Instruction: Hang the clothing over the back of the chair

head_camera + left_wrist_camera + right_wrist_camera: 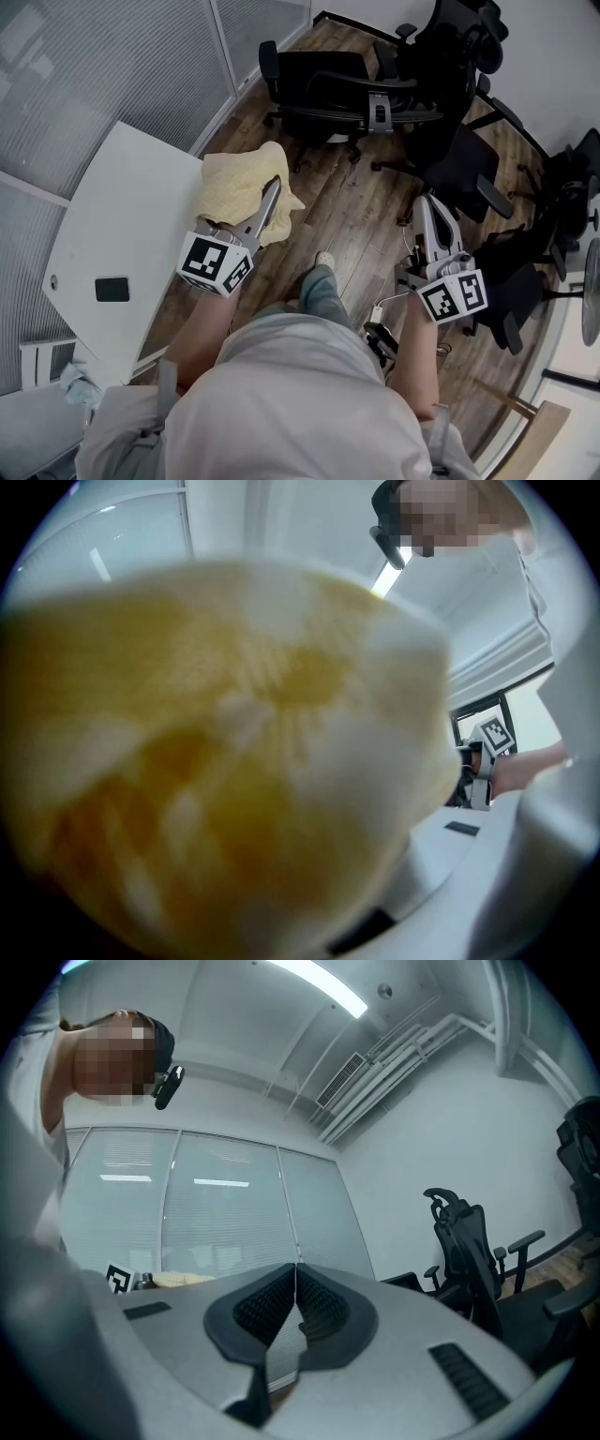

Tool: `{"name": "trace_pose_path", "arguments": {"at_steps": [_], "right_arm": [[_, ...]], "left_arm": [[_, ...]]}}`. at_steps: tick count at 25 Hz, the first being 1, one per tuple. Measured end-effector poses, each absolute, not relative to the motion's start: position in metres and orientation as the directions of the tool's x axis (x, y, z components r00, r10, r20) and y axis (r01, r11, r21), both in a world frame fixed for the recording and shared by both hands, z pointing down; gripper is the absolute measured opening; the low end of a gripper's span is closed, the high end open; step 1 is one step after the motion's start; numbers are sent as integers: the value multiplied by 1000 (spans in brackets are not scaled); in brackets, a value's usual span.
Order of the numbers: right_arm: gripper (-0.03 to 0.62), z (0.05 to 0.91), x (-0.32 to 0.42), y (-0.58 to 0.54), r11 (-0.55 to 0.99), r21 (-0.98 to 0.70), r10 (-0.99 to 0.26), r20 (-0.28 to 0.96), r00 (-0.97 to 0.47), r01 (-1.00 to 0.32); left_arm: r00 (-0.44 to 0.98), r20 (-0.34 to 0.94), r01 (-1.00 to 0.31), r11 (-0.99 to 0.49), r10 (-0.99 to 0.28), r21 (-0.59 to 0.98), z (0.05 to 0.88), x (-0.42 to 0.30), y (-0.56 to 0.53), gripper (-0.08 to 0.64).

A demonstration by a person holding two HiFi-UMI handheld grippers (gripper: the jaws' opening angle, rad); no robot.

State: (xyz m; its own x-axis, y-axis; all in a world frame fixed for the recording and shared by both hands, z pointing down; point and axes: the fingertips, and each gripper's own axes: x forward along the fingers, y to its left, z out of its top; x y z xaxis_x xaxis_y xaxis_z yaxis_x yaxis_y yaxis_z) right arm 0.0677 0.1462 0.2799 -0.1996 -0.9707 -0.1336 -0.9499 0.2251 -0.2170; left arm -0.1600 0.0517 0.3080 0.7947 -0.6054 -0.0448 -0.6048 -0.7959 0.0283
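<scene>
A pale yellow piece of clothing point(236, 187) hangs bunched from my left gripper point(273, 190), which is shut on it beside the white table's corner. In the left gripper view the yellow cloth point(225, 761) fills nearly the whole picture and hides the jaws. My right gripper point(427, 208) is held out over the wood floor, shut and empty; its ribbed pads point(272, 1302) meet in the right gripper view. A black office chair point(323, 89) stands ahead, its back apart from the clothing. A high-backed black chair point(466, 1241) shows beyond the right gripper.
A white table point(122, 216) with a small black item point(112, 289) on it sits at my left, against a glass partition point(103, 56). Several more black chairs point(464, 159) crowd the right side. A foot point(323, 260) stands on the wood floor.
</scene>
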Motion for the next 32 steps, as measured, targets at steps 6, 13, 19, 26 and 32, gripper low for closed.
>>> {"name": "trace_pose_path", "arguments": {"at_steps": [6,13,19,26,32], "right_arm": [[21,286,77,120,245,-224,-967,-125,-221,-943],[21,284,101,82,264,-227,-962,-131,-240,-937],[21,285,118,45,293,-234,-954,-135,-268,-927],[21,282,145,-1,335,-239,-941,-137,-310,-911],[21,279,171,-43,377,-247,-925,-149,-349,-893]], "left_arm": [[790,-34,-611,-791,-612,33,313,-147,30,140],[780,-36,-624,-780,-625,33,313,-125,-3,140],[768,-30,-639,-769,-640,32,314,-107,-31,140],[747,-23,-664,-747,-665,27,311,-81,-67,140],[725,-23,-689,-725,-689,21,309,-57,-95,140]]}}
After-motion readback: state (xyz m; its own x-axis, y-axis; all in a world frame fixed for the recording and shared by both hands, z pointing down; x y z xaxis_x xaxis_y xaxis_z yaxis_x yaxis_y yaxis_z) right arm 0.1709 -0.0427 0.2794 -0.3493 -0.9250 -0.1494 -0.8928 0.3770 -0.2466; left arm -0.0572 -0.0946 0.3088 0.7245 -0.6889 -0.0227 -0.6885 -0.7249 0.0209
